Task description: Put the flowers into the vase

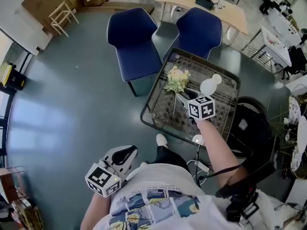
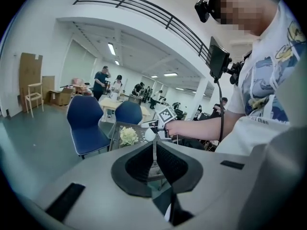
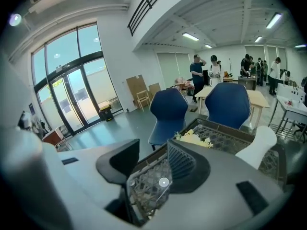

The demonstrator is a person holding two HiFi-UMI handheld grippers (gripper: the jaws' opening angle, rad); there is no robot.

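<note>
A bunch of pale cream flowers (image 1: 177, 79) lies on the low glass-topped table (image 1: 149, 120), with the white vase (image 1: 209, 85) standing just to its right. My right gripper (image 1: 182, 98) reaches over the table toward the flower stems, open, with nothing between its jaws. In the right gripper view the flowers (image 3: 194, 137) lie beyond the open right gripper (image 3: 153, 164) and the vase (image 3: 256, 145) is at the right. My left gripper (image 1: 123, 154) hangs low beside my body, away from the table. The left gripper (image 2: 154, 157) is shut on nothing in its own view.
Two blue chairs (image 1: 132, 40) (image 1: 199, 28) stand at the table's far side. A wooden table (image 1: 211, 6) with clutter is behind them. A black bag (image 1: 249, 123) sits right of the glass table. Grey floor spreads out to the left. People stand in the background (image 3: 196, 75).
</note>
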